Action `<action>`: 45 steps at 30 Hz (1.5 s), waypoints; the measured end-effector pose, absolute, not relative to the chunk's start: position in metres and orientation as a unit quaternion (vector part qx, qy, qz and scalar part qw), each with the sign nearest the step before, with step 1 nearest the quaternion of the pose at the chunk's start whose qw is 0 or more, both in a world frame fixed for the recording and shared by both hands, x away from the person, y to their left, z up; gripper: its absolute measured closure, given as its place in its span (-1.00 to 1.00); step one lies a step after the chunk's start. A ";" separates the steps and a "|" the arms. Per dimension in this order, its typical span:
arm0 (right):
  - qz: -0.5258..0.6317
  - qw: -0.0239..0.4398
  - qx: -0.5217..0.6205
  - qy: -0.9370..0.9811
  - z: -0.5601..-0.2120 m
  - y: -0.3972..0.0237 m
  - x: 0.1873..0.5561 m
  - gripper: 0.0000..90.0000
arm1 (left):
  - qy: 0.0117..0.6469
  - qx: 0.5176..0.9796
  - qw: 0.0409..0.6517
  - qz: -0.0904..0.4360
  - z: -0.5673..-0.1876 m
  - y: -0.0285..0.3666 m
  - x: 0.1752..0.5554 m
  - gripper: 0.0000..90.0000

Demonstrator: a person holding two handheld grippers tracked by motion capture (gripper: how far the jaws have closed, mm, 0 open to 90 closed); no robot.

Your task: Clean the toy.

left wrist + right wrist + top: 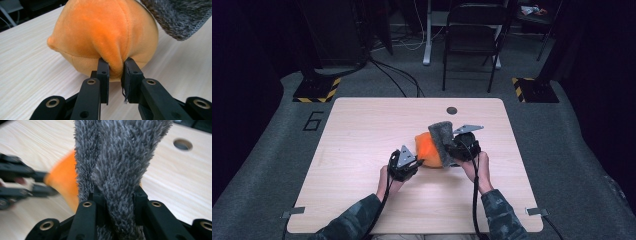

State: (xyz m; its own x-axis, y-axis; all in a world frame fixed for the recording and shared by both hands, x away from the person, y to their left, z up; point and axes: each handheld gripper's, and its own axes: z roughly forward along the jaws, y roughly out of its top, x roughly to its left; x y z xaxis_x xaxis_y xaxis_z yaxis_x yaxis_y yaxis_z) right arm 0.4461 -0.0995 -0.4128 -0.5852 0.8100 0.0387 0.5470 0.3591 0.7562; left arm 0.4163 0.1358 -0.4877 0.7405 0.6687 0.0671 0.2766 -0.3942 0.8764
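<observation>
The high view is dim and soft, with dark corners and only the pale table (362,130) well lit from above, casting faint shadows. In the left gripper view the orange plush toy (105,32) is bright and sharp. In the right gripper view the other gripper (22,183) at the left edge is blurred.

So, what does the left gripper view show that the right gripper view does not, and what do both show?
Left gripper view: the left gripper pinching a fold of the orange plush toy, and the toy's pointed tip.

Right gripper view: the right gripper shut on the grey fuzzy cloth, and a round hole in the table.

Both: orange plush, grey cloth and the light wooden table.
</observation>
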 end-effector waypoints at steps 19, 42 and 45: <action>0.319 0.195 0.428 0.823 -0.437 -0.095 0.455 0.57 | 0.299 0.815 0.462 0.183 -0.489 0.137 0.415 0.69; 0.380 0.160 0.436 0.800 -0.414 -0.109 0.451 0.59 | 0.298 0.811 0.470 0.184 -0.489 0.139 0.416 0.67; 0.385 0.159 0.414 0.809 -0.410 -0.098 0.445 0.58 | 0.288 0.813 0.469 0.189 -0.489 0.136 0.415 0.68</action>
State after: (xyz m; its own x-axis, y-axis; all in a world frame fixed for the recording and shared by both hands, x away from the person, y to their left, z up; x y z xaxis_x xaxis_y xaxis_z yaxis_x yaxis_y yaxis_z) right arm 0.4445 -0.0978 -0.4095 -0.6061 0.7929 0.0620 0.5480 0.3599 0.7551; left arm 0.4151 0.1359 -0.4887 0.7619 0.6466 0.0377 0.2913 -0.3941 0.8717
